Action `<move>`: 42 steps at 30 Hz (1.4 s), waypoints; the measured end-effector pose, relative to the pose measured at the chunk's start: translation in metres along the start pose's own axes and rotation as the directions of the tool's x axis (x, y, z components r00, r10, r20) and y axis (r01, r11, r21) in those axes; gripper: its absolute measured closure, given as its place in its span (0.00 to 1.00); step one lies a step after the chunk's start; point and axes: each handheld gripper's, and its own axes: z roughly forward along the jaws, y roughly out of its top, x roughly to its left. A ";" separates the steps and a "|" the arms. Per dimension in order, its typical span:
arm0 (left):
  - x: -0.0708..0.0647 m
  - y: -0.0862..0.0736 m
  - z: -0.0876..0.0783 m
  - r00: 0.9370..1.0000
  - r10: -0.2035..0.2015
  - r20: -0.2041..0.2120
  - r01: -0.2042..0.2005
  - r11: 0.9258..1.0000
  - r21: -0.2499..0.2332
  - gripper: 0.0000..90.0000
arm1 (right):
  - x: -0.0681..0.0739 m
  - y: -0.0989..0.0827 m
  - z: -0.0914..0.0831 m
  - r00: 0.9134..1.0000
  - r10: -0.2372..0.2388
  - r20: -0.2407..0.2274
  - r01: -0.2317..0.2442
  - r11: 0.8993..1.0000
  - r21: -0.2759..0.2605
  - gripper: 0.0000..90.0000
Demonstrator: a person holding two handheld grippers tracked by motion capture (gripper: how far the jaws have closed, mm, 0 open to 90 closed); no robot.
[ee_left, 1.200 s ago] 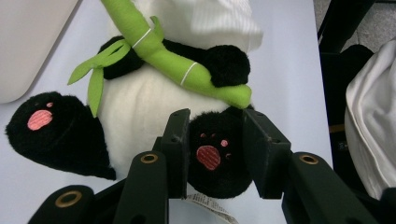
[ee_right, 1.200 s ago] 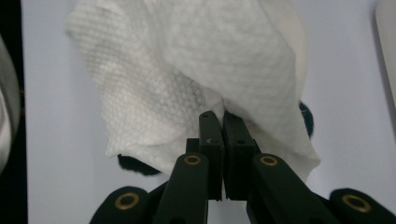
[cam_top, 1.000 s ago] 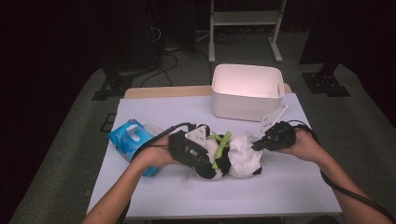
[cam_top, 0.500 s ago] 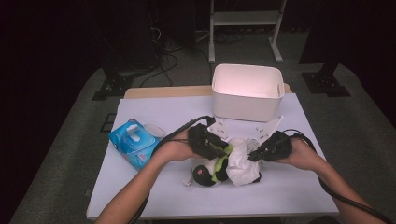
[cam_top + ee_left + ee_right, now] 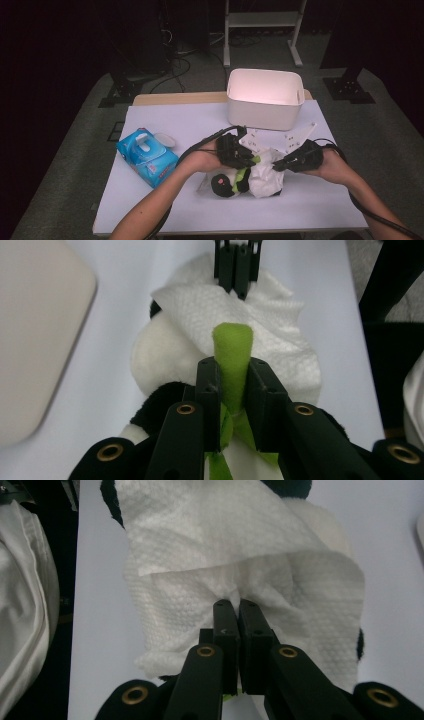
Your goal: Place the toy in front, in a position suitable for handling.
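since the earlier frame the left gripper [image 5: 245, 159] has moved from the near left side of the panda [image 5: 235, 181] to its far side, and its jaws have just been closing; now they pinch the green ribbon [image 5: 232, 357] of the toy, which stands up between them. the right gripper [image 5: 280, 165] has come a little nearer to the toy from the right. its jaws are closed on a fold of the white tissue [image 5: 240, 575] that lies over the panda

the panda lies on the white table [image 5: 165, 125], near the front middle, black parts to the near side and the tissue over its right part. in the left gripper view, the tip of the right gripper [image 5: 236, 270] shows at the far side of the tissue, touching it

a white bin [image 5: 265, 97] stands at the far side of the table, behind the grippers. a blue wipes pack [image 5: 147, 156] lies at the left, well apart from the toy
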 end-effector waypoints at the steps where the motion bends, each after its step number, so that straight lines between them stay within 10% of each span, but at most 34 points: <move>1: -0.001 0.004 -0.002 1.000 0.007 0.003 -0.007 1.000 -0.010 0.85 | 0.001 0.000 -0.004 1.000 -0.005 0.003 0.005 1.000 -0.003 0.97; 12: -0.015 0.019 -0.008 0.997 0.049 0.065 -0.044 0.996 -0.074 0.85 | 0.035 0.001 -0.037 0.997 -0.070 0.043 0.069 0.997 0.023 0.97; 17: -0.019 -0.006 0.013 0.998 0.024 0.055 -0.025 1.000 0.005 0.85 | 0.033 0.000 -0.012 0.998 -0.064 0.014 0.063 0.996 0.066 0.96; 19: -0.017 -0.013 0.011 0.997 -0.016 0.069 0.018 0.999 -0.033 0.85 | 0.031 0.000 -0.004 0.998 -0.067 0.004 0.067 0.996 0.058 0.94; 29: -0.018 -0.013 0.013 0.998 -0.009 0.057 0.010 0.999 -0.032 0.83 | 0.034 0.019 -0.005 0.999 -0.047 0.027 0.048 0.998 -0.042 0.55; 42: -0.015 -0.030 0.001 0.997 -0.077 -0.011 0.078 0.997 0.016 0.59 | 0.029 0.019 0.000 0.997 -0.073 0.038 0.075 0.996 -0.051 0.94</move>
